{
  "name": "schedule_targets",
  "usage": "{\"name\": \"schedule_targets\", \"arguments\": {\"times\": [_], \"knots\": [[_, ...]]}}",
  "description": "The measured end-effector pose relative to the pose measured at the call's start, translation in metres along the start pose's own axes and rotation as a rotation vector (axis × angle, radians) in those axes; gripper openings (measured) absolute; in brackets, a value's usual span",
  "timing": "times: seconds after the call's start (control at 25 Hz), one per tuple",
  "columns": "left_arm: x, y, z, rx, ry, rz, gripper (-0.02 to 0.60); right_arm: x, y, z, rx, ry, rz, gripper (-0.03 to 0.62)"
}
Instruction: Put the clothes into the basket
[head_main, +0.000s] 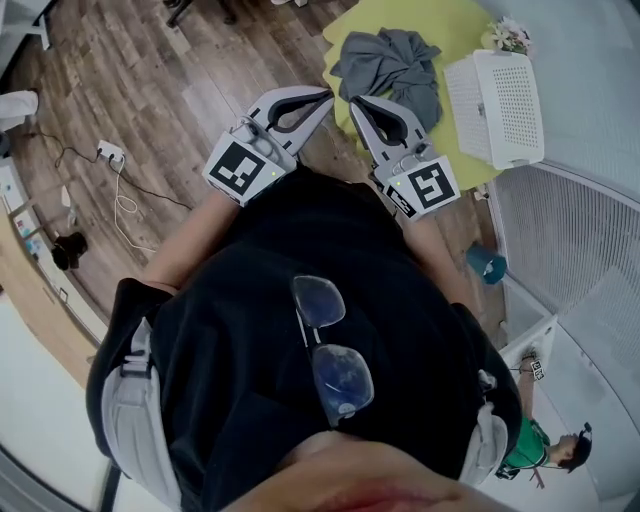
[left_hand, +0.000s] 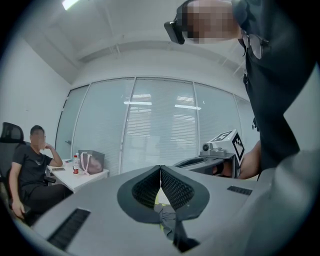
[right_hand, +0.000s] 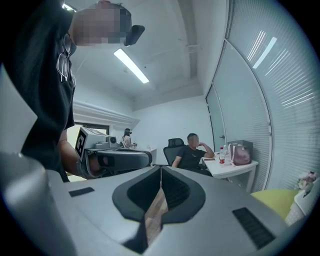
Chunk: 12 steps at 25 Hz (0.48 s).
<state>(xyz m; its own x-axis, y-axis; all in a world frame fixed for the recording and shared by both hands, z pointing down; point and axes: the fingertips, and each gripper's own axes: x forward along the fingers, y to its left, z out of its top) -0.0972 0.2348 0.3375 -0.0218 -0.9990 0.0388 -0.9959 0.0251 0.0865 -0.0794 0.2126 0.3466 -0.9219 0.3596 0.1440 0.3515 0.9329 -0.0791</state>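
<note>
At the far left a white power strip (head_main: 110, 152) with its cable is lying on the wooden floor (head_main: 180, 90). The person is holding both grippers out side by side, pointing toward the yellow-green counter (head_main: 352, 28).

The left gripper (head_main: 322, 100) is pressing its jaws together tip to tip with nothing between them. In the left gripper view, grey fabric is showing only beyond and beneath the closed tips. Just beside it, the right gripper (head_main: 357, 103) is likewise clenching its jaws on nothing. In the right gripper view its tips are meeting above a strip of wooden floor.

The grey clothes (head_main: 392, 62) are lying in a crumpled heap on the counter, just ahead of the right gripper's tips and apart from them. Just to the right of the heap, the white perforated basket (head_main: 497, 105) is sitting on the counter by the wall. A small bunch of flowers (head_main: 508, 36) is standing near the basket's far end. A small blue container (head_main: 487, 263) is sitting on the floor below.
</note>
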Motion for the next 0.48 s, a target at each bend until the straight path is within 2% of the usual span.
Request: {"name": "schedule_targets", "arguments": {"times": [0.32, 0.48], "knots": [[0.011, 0.028, -0.006, -0.024, 0.009, -0.121, 0.011, 0.012, -0.015, -0.001, 0.031, -0.002, -0.146, 0.026], [0.030, 0.030, -0.009, -0.021, 0.016, -0.171, 0.011, 0.004, -0.036, -0.006, 0.046, -0.002, -0.208, 0.026]]}}
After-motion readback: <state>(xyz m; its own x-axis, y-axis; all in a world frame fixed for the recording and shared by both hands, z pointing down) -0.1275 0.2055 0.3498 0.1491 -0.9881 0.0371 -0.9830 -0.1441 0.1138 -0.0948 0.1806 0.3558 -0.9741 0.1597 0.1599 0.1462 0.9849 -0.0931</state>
